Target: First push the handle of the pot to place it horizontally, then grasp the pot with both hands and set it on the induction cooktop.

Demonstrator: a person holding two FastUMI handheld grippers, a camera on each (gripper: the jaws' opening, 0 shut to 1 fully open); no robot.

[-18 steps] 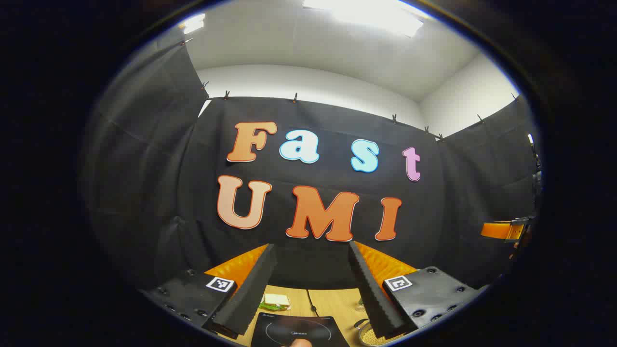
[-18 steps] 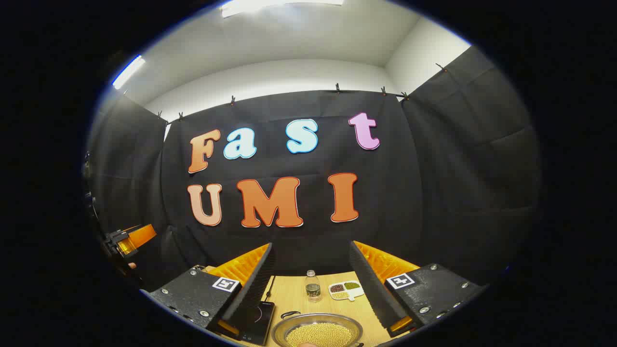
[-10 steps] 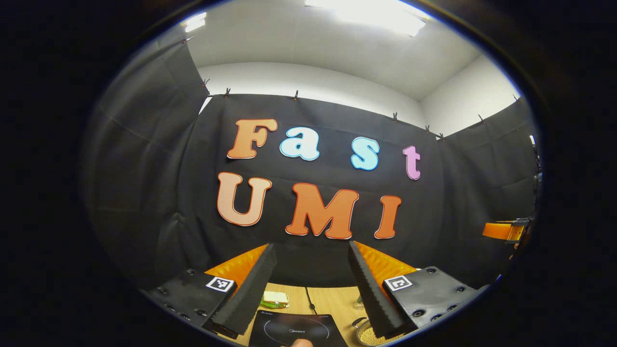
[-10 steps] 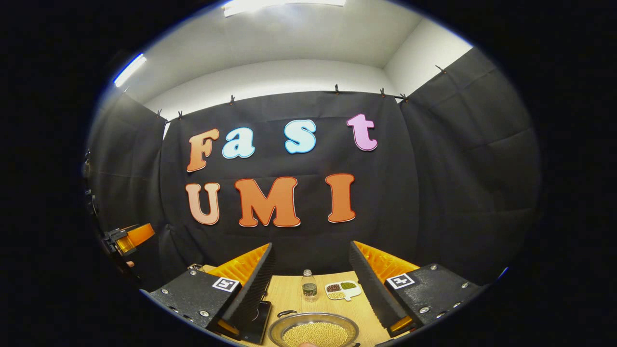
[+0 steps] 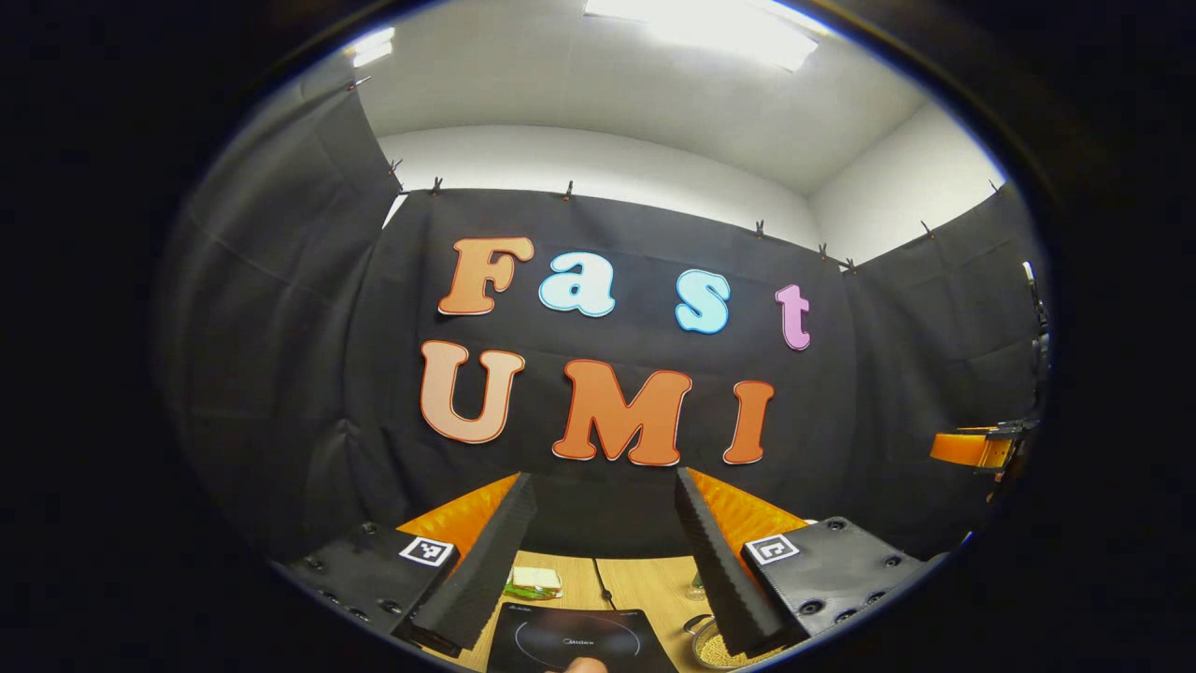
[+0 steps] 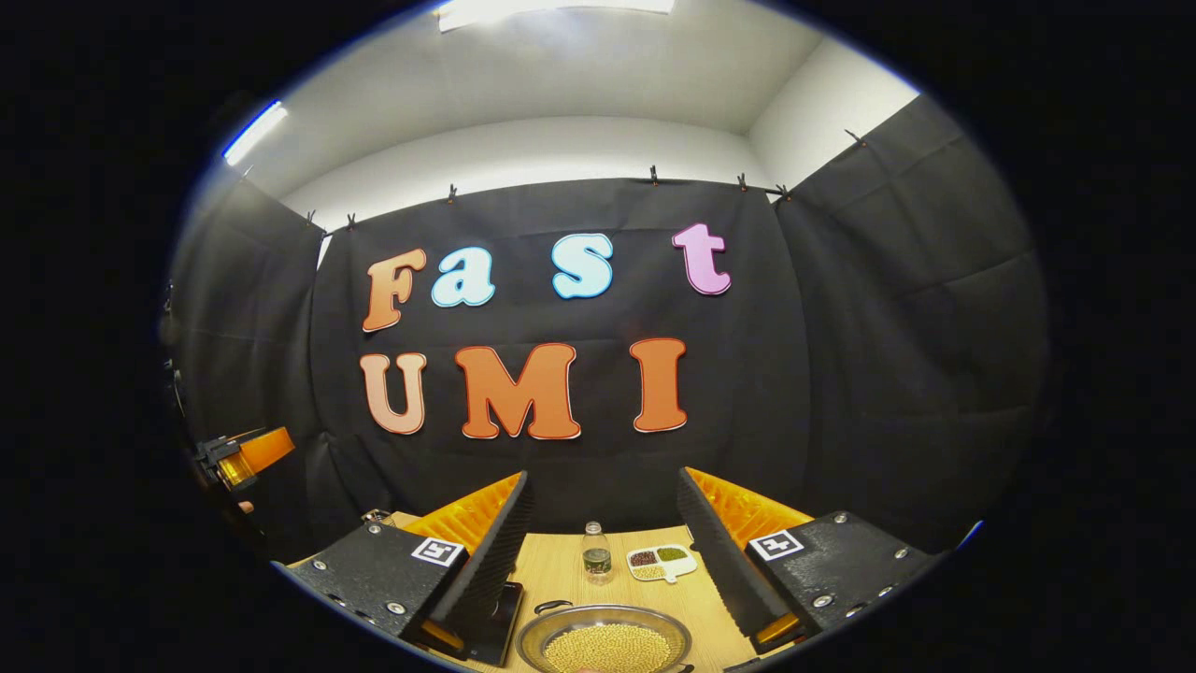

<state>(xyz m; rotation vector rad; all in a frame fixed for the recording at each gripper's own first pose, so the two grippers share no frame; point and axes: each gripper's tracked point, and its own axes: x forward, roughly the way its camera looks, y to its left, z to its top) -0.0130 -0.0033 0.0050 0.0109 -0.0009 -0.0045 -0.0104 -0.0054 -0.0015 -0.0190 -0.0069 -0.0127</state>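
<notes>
A steel pot (image 6: 604, 640) holding yellow beans sits on the wooden table (image 6: 561, 570), low in the right gripper view, with a small loop handle (image 6: 552, 607) at its far left rim. Above it my right gripper (image 6: 603, 561) stands open, nothing between its fingers. In the left gripper view the black induction cooktop (image 5: 575, 640) lies under my open left gripper (image 5: 598, 561). The pot's edge (image 5: 705, 645) peeks out beside the right finger (image 5: 719, 570). The cooktop's right part (image 6: 505, 612) also shows left of the pot.
A small bottle (image 6: 595, 556) and a white sectioned dish (image 6: 663, 562) of beans stand behind the pot. A sandwich (image 5: 533, 582) and a black cable (image 5: 603, 584) lie behind the cooktop. The other gripper's orange body (image 5: 972, 447) shows at the far right; likewise an orange gripper (image 6: 245, 456) at the left.
Both views have shifted only slightly; the right gripper tipped a little so the table shows a bit more. Both grippers stay open and nothing on the table has moved.
</notes>
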